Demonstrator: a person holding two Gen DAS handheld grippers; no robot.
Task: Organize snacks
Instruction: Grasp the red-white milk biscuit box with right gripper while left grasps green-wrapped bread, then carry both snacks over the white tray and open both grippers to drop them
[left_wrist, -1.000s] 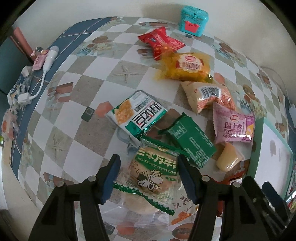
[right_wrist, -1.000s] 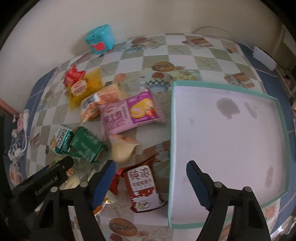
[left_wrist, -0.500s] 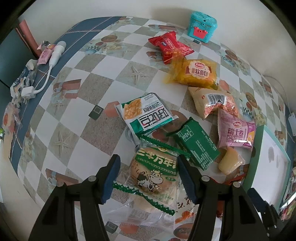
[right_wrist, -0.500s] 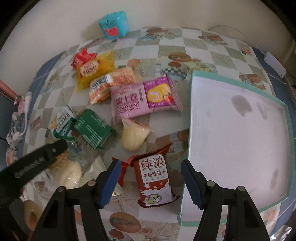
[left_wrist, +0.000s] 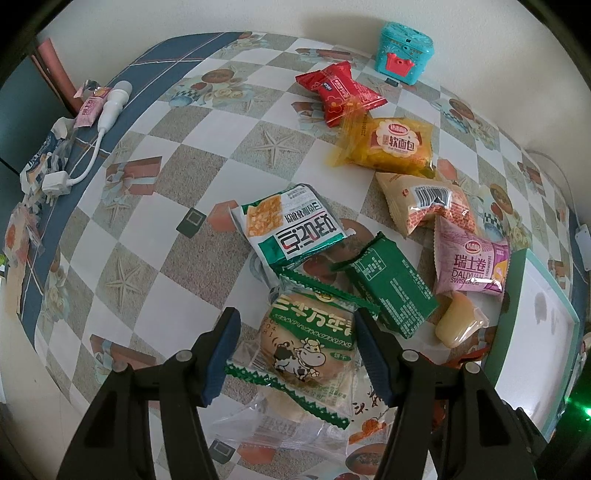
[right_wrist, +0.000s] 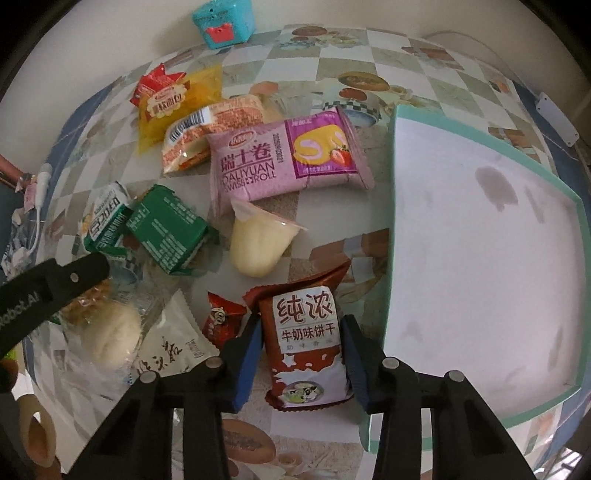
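down at the near edge, the right claw (right_wrist: 301, 356) is closing its blue ribbed pads around a glossy brown-and-white milk biscuit packet (right_wrist: 308, 341); the pads sit right at its crimped sides, though whether they press yet is hard to tell. the packet lies flat on the desk (left_wrist: 147, 229), just beside the teal rim of a shallow white tray (right_wrist: 393, 206) with a matte, faintly stained floor. the desk wears a slick checked cloth printed with starfish. the left claw (left_wrist: 295, 350) stands part open over a clear crinkly wrapper with green zigzag edges and a cartoon cow, a round pale cake packet (left_wrist: 308, 354); its left pad is clear of the film, while the right pad is at the wrapper's edge. beyond lie a dark green foil packet (left_wrist: 393, 284), a shiny green-and-white cracker bag (left_wrist: 291, 229), a pink pillow-shaped swiss roll packet (right_wrist: 284, 158), a soft translucent jelly cup (right_wrist: 258, 243), a yellow bread bag (left_wrist: 391, 146) and a red twist-ended packet (left_wrist: 338, 92). a teal box (left_wrist: 402, 51) sits by the wall.
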